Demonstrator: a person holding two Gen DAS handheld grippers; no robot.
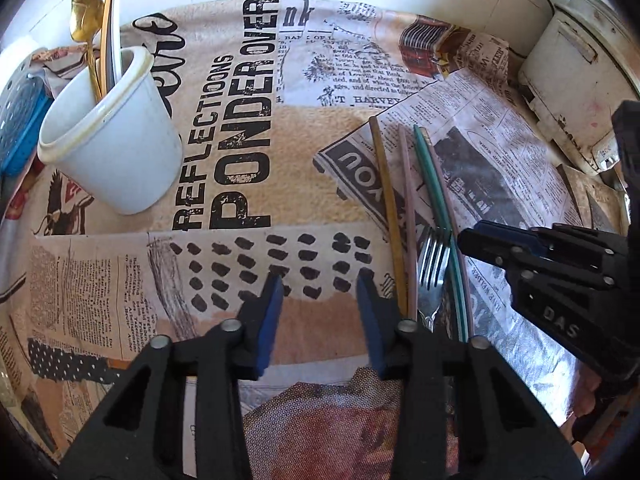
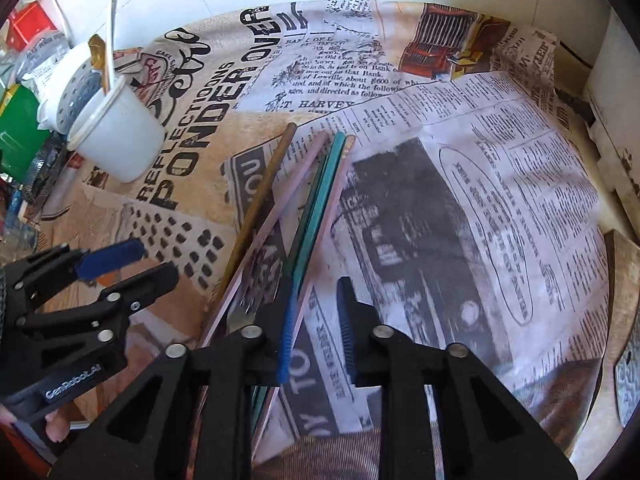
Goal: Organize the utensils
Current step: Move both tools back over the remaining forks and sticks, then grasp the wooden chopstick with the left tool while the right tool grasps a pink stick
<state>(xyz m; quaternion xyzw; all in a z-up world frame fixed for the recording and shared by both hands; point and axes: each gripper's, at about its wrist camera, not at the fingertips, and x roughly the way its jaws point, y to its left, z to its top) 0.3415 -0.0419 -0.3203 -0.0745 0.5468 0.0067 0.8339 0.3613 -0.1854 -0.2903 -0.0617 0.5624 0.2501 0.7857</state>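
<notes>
A gold spoon [image 1: 82,12] stands in your white plastic cup [image 1: 112,136]; coloured chopsticks [image 1: 430,184] and steel fork [image 1: 432,264] remain. Left gripper [image 1: 320,284] released, right gripper [image 2: 316,292] released.

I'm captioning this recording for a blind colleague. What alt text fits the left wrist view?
A left tool with open jaws hovers over a newsprint-patterned cloth, just left of several chopsticks and a fork lying on a newspaper sheet. A white cup holding a gold spoon stands at upper left; the right tool enters from the right.
</notes>
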